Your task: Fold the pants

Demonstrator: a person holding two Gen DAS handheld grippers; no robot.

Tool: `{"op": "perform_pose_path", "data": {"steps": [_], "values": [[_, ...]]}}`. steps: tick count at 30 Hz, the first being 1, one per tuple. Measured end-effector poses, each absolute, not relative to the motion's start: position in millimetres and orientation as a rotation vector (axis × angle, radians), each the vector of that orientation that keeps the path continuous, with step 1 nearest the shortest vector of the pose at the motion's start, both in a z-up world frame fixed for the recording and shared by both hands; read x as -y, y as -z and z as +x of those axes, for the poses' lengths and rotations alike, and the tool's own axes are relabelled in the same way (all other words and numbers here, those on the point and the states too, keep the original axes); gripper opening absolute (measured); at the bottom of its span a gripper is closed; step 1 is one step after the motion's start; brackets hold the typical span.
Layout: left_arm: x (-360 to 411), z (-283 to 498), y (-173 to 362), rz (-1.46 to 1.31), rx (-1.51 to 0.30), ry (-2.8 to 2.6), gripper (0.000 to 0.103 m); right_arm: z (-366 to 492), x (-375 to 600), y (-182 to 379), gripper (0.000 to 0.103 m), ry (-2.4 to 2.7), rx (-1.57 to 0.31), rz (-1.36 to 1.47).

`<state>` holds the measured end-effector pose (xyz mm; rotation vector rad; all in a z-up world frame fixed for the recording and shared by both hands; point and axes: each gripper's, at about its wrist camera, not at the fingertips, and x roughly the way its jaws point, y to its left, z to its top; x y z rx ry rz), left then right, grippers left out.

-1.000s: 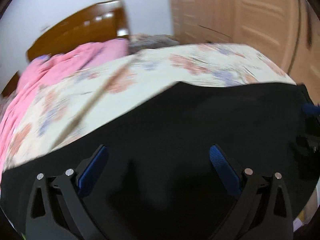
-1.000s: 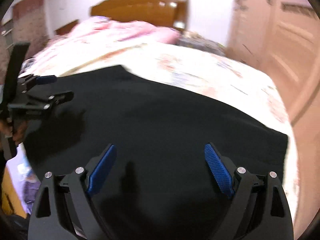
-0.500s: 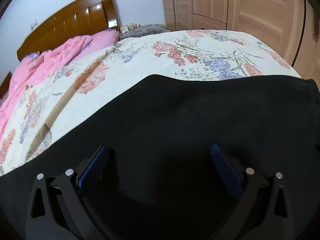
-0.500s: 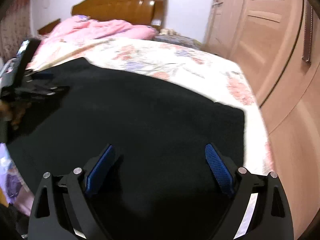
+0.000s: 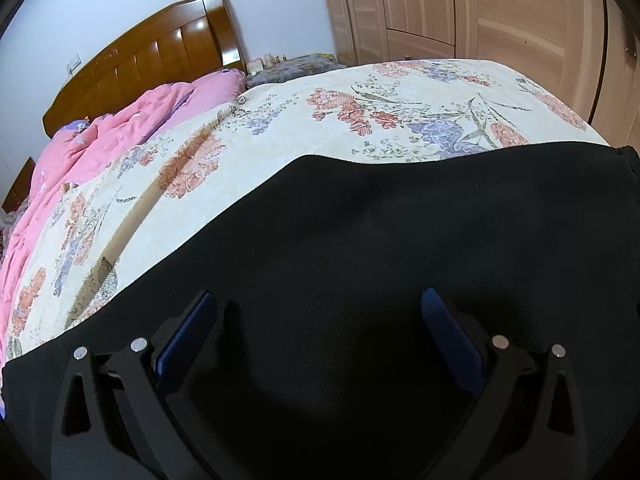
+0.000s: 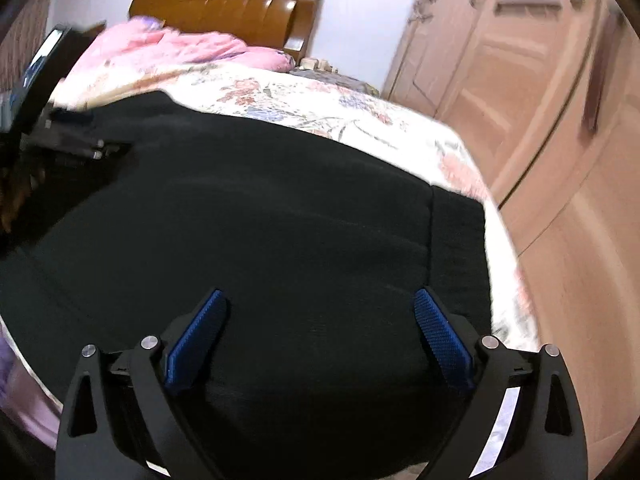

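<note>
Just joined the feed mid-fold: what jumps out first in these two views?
A big spread of black pants fills the near half of both views, lying flat on a flowered bedspread. Both the left gripper and the right gripper hang open above the cloth, gripping nothing. Farther back, a pink quilt is bunched against the wooden headboard.

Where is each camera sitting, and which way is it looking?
Left wrist: sits on the left gripper, low over the black pants, looking across the bed toward the headboard and wardrobe; its own open fingers show.
Right wrist: sits on the right gripper, over the pants, facing the headboard; its own open fingers show, and the left gripper at the left edge.
Both share the pants, bed, pink blanket and headboard.
</note>
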<state>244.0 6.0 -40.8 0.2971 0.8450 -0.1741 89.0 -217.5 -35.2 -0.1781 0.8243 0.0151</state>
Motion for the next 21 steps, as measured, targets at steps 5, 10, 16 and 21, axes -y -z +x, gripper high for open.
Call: {"op": "perform_pose_path", "data": {"steps": [5,10,16,21], "values": [[-6,245,41,0.304,-0.842,0.17,0.102,92,213,36,0.092,-0.005,-0.82,-0.197],[-4,243,41,0.322,-0.833,0.159,0.102,92,211,35,0.092,0.011,-0.825,-0.209],[-1,243,40,0.344,-0.823,0.145,0.102,95,197,31,0.092,0.06,-0.835,-0.301],[-4,243,39,0.313,-0.835,0.151,0.102,93,183,24,0.092,0.146,-0.808,-0.428]]}}
